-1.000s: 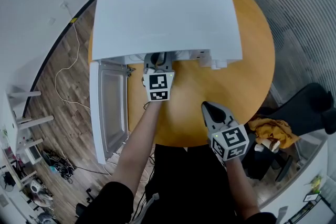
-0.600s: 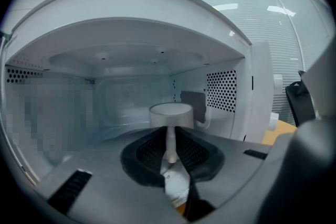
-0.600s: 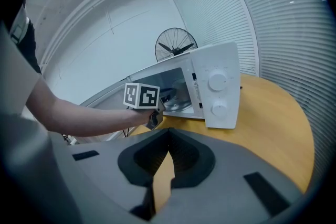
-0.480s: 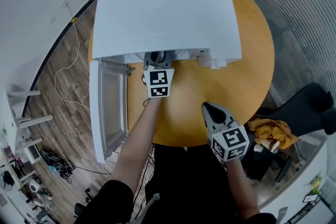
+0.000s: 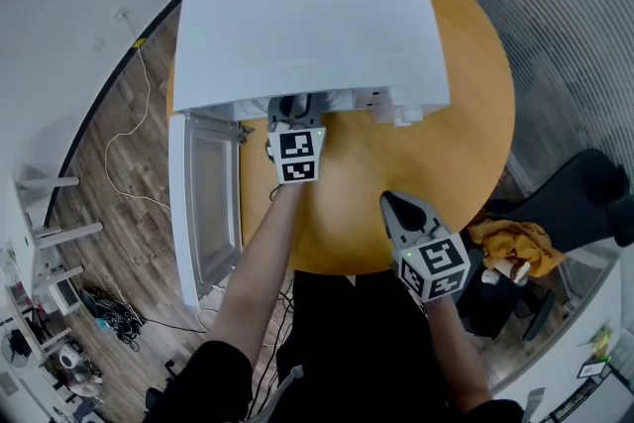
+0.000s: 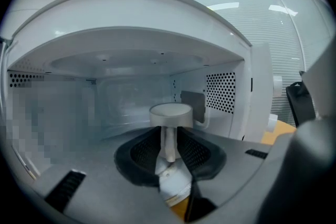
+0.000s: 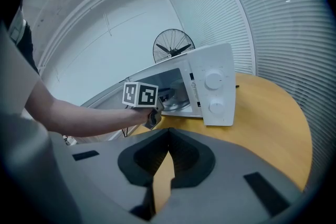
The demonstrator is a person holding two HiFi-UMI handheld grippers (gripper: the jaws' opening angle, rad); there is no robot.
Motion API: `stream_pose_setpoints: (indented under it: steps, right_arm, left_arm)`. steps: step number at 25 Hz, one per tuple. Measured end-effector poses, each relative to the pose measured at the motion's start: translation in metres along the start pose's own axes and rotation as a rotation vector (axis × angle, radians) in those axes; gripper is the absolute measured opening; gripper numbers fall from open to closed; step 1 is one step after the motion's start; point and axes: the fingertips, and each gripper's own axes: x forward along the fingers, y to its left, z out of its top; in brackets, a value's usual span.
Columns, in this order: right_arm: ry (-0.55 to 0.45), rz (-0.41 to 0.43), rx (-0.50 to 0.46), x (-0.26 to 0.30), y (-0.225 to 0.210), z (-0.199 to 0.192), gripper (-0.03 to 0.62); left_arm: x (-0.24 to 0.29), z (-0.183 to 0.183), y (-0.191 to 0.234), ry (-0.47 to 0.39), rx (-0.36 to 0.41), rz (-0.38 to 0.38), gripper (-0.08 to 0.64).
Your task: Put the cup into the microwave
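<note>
the left gripper (image 6: 169, 155) pinches a white cup (image 6: 170, 111) by its handle, just inside the open microwave (image 5: 307, 15) — placing is under way. next, likely: lower it onto the floor inside, then release. the right gripper (image 5: 398, 208) — jaws pressed together, empty — hovers over the table (image 5: 376, 163).

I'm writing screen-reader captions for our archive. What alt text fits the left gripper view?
The left gripper clamps its tongs on the handle of a white cup, holding it inside the open white microwave, whose right wall is perforated.
</note>
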Motion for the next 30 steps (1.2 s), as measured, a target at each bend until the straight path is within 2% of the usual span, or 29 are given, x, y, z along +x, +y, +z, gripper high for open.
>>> stream_pose_setpoints:
  steps: [11, 18, 30]
  right_arm:
    - [-0.025, 0.005, -0.017, -0.011, 0.000, 0.002, 0.011]
    - [-0.040, 0.020, -0.036, -0.024, 0.003, 0.002, 0.010]
    - [-0.067, -0.009, -0.063, -0.037, 0.038, -0.003, 0.010]
  left_arm:
    - [-0.022, -0.005, -0.003, 0.029, -0.024, 0.031, 0.080]
    - [-0.058, -0.003, -0.015, 0.038, -0.047, 0.051, 0.080]
    - [-0.140, -0.003, -0.037, 0.016, -0.098, 0.003, 0.078]
